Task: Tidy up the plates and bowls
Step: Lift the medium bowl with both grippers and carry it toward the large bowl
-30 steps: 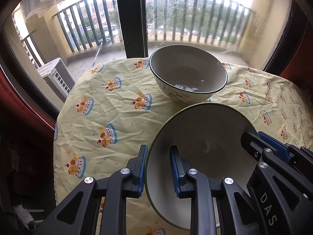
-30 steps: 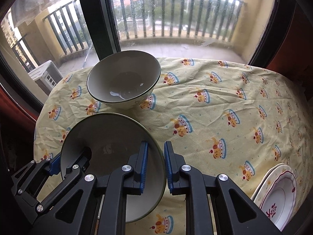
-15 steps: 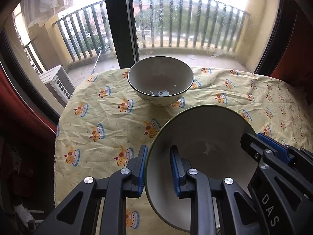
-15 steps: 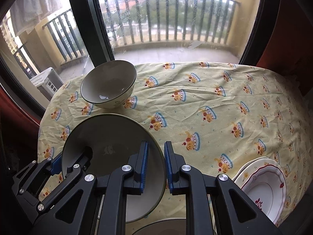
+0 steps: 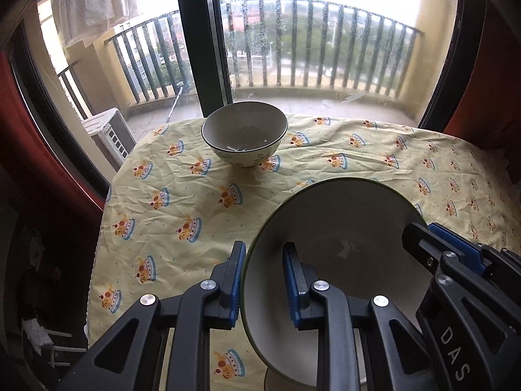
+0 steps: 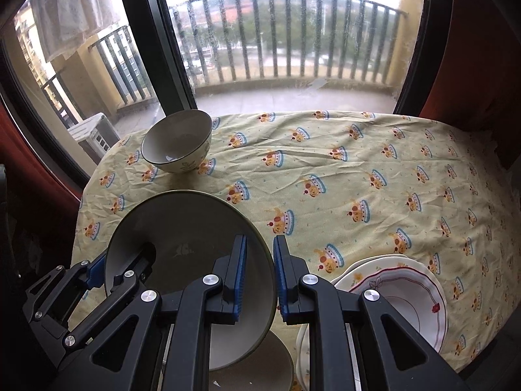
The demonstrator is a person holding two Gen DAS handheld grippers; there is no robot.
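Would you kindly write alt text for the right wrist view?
Both tools, right and left, clamp opposite rims of a large green-rimmed bowl held above a yellow crown-print tablecloth. A smaller bowl stands near the window; red-trimmed plates lie stacked at right.

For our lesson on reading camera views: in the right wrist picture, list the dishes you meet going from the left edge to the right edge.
Small patterned bowl by the window → large green-rimmed bowl held up by both tools → stack of red-trimmed plates at the near right of the table.
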